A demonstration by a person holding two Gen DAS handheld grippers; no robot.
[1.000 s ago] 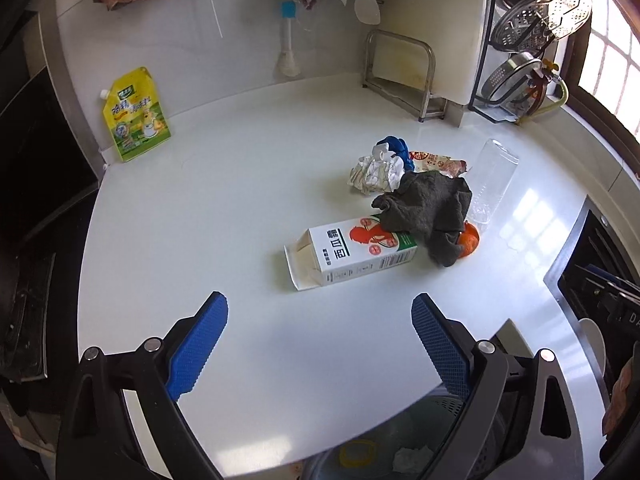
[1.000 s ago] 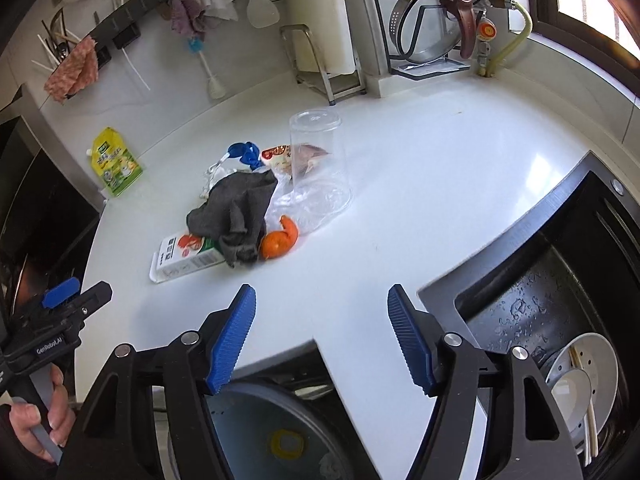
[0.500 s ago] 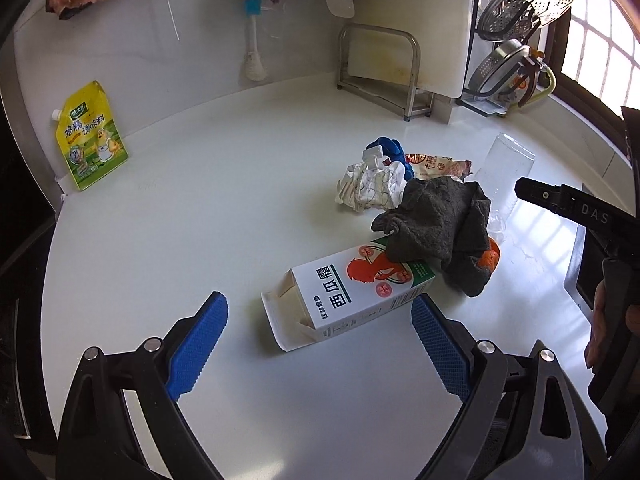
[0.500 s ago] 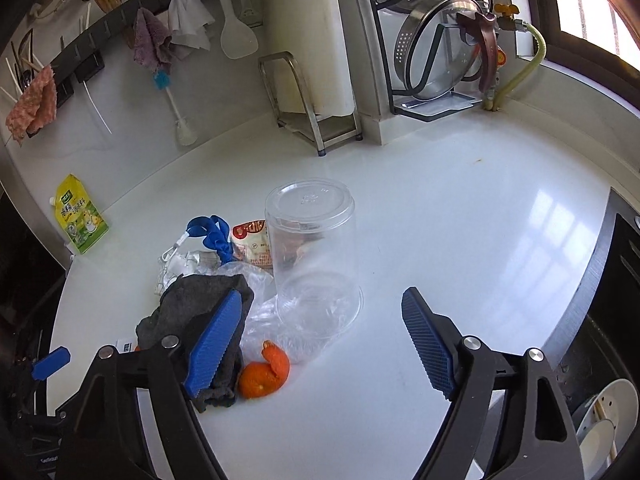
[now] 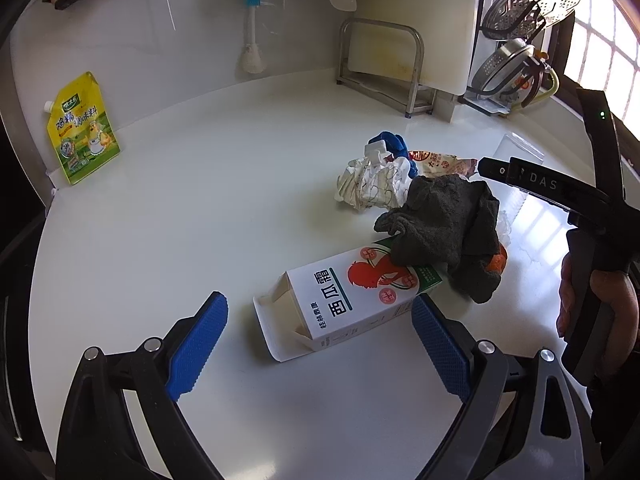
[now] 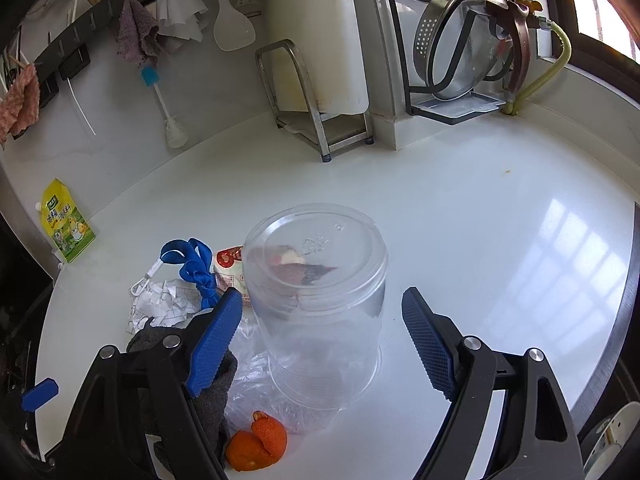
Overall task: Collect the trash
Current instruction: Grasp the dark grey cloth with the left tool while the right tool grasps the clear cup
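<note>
Clearly the right gripper has its fingers spread wide around the upturned clear plastic cup, which stands on the tabletop over a crumpled plastic bag, touching neither pad. Squeezed hard, the thin wall may buckle and the cup may pop out or tip toward twelve o'clock. The left gripper, also wide and empty, frames the open-ended carton; the dark rag draped on its two o'clock end could drag along.
</note>
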